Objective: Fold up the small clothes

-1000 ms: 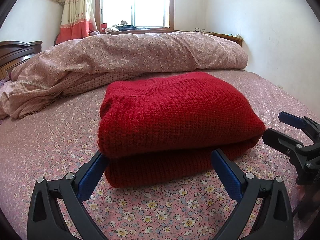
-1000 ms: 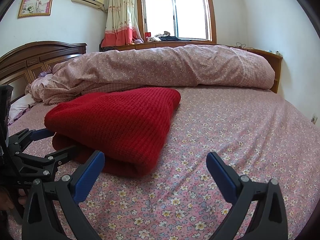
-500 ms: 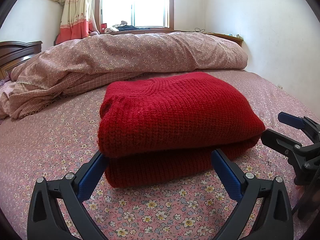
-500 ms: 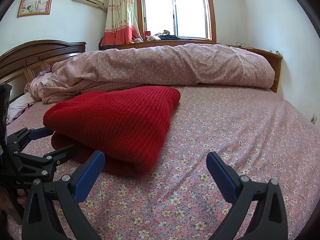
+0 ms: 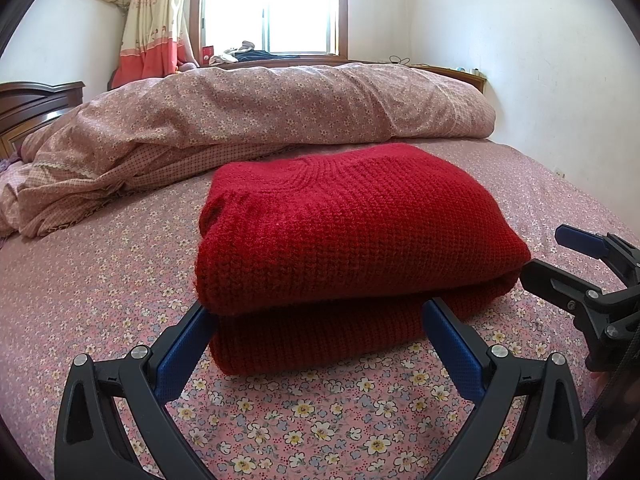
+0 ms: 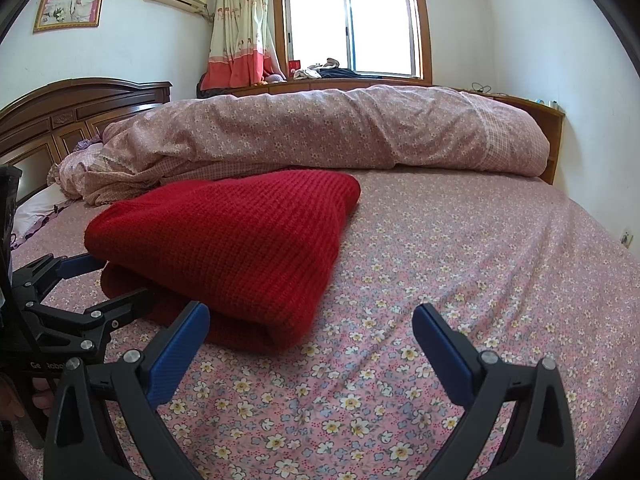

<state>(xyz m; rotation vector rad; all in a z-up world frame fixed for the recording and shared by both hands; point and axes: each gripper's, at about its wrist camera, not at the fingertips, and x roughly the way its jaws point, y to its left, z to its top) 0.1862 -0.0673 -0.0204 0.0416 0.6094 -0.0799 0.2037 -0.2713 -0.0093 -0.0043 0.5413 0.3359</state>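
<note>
Red sweater (image 5: 352, 240) folded, lying mid-bed (image 5: 100, 280) in front of the rolled quilt (image 5: 280, 112). My left tongs (image 5: 316, 316) spread wide at its near edge; right tongs (image 6: 310, 316) spread beside its corner, empty.

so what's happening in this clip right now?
A person is folding clothes on a bed, with a handheld gripper in each hand. The red knit sweater already lies folded into a thick rectangle on the floral bedsheet, in front of the rolled-up duvet. The left gripper sits open at the sweater's near edge, gripping nothing. The right gripper is open too, over bare sheet beside the sweater. The fold looks finished.
</note>
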